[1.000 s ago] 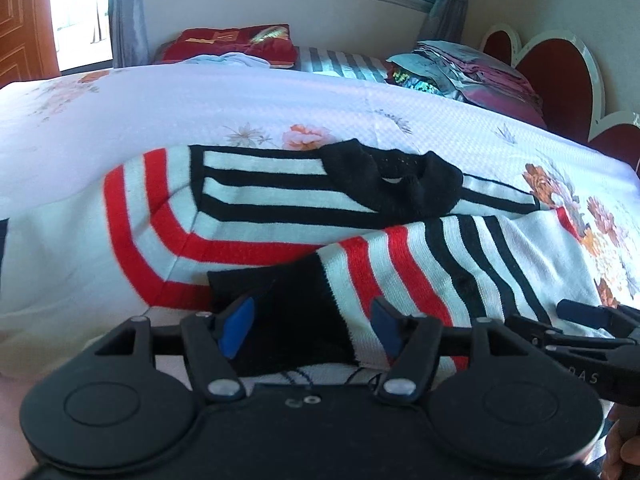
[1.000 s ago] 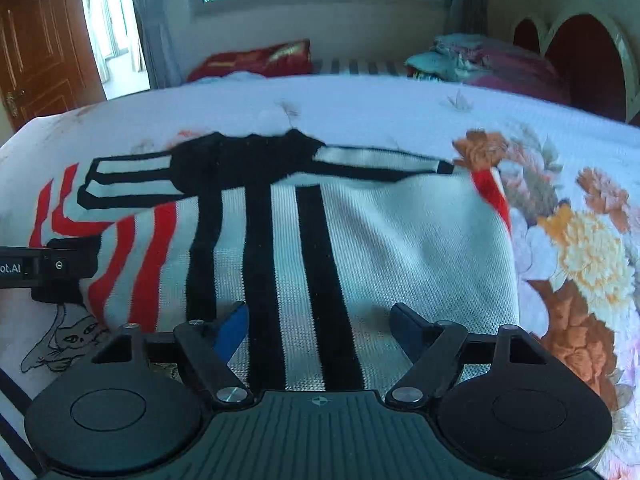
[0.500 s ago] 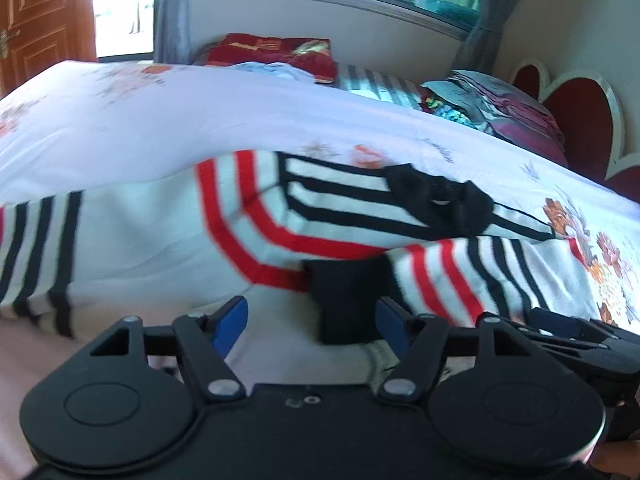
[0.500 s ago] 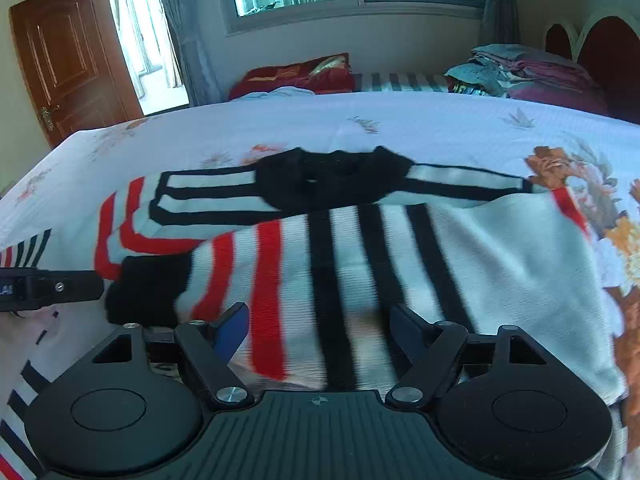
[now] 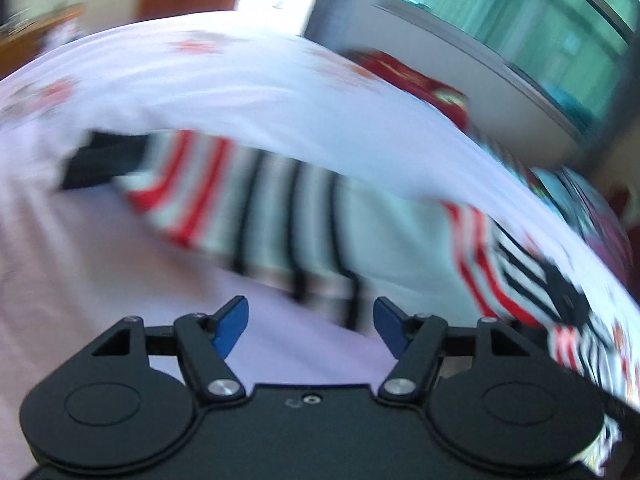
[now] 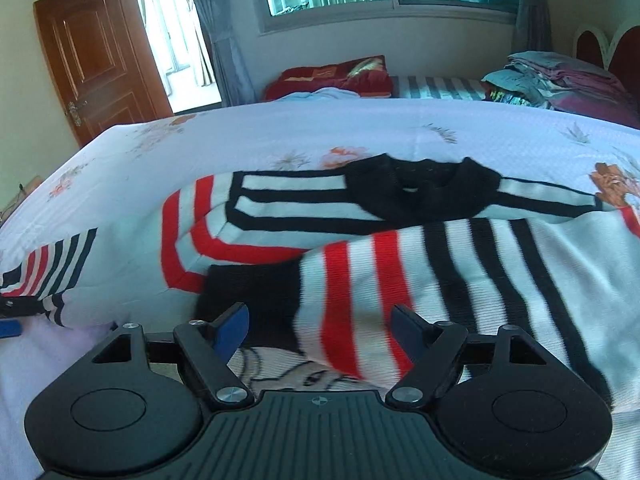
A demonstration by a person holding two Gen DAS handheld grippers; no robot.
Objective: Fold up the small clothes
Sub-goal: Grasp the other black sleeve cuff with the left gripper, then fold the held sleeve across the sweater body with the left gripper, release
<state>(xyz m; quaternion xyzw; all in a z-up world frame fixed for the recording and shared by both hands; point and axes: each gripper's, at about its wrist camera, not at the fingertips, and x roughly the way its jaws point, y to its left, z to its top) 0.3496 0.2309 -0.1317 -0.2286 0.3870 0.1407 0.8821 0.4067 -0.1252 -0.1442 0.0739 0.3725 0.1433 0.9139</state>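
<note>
so the striped sweater [image 6: 400, 240] lies on the bed [image 6: 280, 140], one sleeve [image 6: 360, 300] folded across; the other sleeve [image 5: 200, 184] remains; left gripper [image 5: 310, 326] and right gripper [image 6: 320, 330] both gape empty

No readable text, labels, brands or nos. in either view; left wrist view is prob. too motion-blurred to show any lettering anyway.

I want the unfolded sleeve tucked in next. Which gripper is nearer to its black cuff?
Left. The left gripper faces that sleeve, the black cuff ahead of it. The right gripper hovers over the folded sweater, away from it.
</note>
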